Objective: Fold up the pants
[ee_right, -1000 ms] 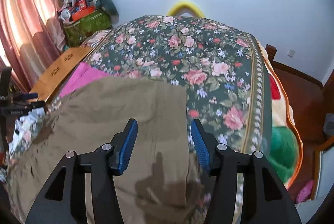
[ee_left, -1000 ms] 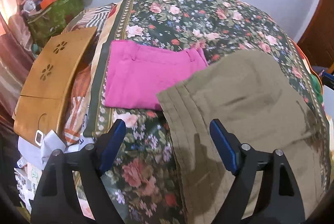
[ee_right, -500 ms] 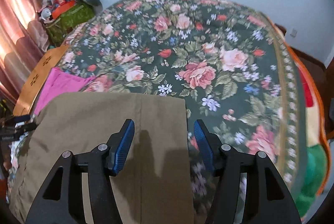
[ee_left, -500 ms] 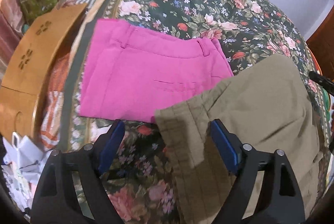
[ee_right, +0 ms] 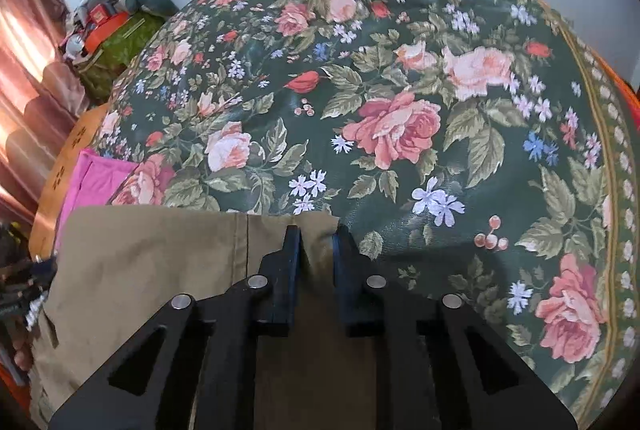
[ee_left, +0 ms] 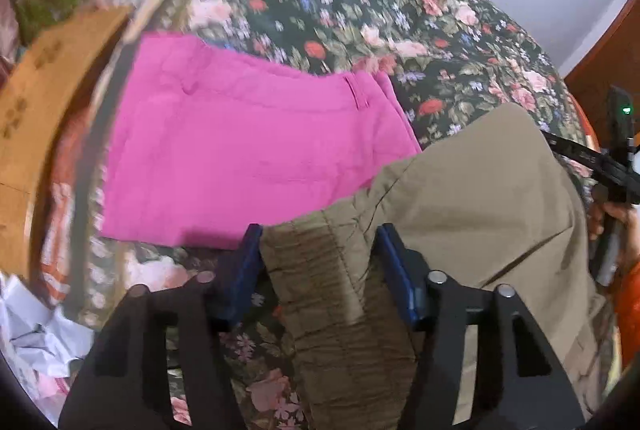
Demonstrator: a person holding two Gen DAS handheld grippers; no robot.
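Note:
Khaki pants (ee_left: 472, 205) lie on the floral bedspread (ee_left: 360, 9). In the left wrist view my left gripper (ee_left: 318, 254) has its jaws around the gathered elastic waistband of the pants, closing on it, with cloth filling the gap. In the right wrist view my right gripper (ee_right: 316, 250) is shut on the far corner of the khaki pants (ee_right: 152, 262), the cloth pinched between the blue pads. The right gripper also shows at the right edge of the left wrist view (ee_left: 616, 165).
Folded pink pants (ee_left: 248, 145) lie on the bedspread just beyond the khaki ones. A wooden board (ee_left: 36, 109) stands at the bed's left. Bags and clutter (ee_right: 112, 29) sit in the back left corner. Crumpled white paper (ee_left: 36, 334) lies low left.
Both grippers have come down and forward onto the khaki pants and closed: the left onto the waistband, the right onto the far corner. The waistband is now bunched.

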